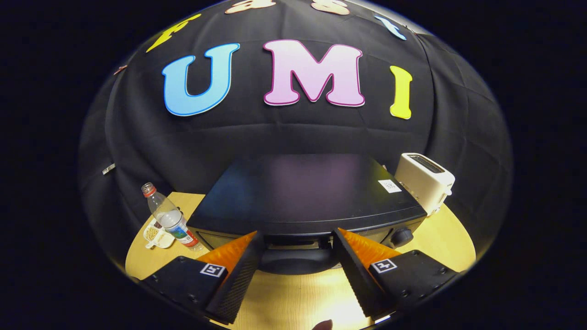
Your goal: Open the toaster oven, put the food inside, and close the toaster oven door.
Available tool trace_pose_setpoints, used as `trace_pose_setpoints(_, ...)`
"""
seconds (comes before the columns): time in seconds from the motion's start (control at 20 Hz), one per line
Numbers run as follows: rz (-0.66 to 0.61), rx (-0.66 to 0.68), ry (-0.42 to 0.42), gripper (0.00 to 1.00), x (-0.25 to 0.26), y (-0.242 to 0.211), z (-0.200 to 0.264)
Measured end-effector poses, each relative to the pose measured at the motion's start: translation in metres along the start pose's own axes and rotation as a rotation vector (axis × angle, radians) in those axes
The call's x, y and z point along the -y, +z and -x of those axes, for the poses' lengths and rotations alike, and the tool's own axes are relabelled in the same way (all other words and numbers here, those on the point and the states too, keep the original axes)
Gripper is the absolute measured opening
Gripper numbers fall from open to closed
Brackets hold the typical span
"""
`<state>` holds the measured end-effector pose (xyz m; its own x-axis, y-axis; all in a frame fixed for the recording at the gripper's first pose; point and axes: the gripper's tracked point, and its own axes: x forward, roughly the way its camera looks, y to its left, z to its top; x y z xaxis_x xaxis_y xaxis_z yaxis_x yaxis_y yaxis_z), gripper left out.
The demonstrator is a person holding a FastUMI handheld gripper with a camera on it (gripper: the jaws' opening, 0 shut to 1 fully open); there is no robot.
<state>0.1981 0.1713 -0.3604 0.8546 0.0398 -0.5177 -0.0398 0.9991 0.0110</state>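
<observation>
The gripper (297, 250) stands spread wide, holding nothing, its fingers (238, 270) flanking the dark handle (296, 261) of the black toaster oven (305, 195) just ahead on the wooden table (451, 243); the door looks closed. A white toaster (424, 181) sits beside the oven's right rear; a clear bottle (169, 217) and a small tray of food (157, 234) stand at its left

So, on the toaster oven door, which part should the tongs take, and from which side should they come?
Take the door handle, the dark rounded bar jutting from the front of the toaster oven. Probably come from above and in front: the open tongs already straddle it, one finger at each end. It stands out from the door, leaving room to hook and pull.
</observation>
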Motion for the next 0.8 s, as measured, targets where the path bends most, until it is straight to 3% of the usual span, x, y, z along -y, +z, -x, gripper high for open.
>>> trace_pose_setpoints(0.3, -0.016, -0.018, 0.017, 0.99, 0.002, -0.022, 0.027)
trace_pose_setpoints(0.8, -0.009, -0.114, -0.004, 0.98, 0.006, -0.106, 0.072)
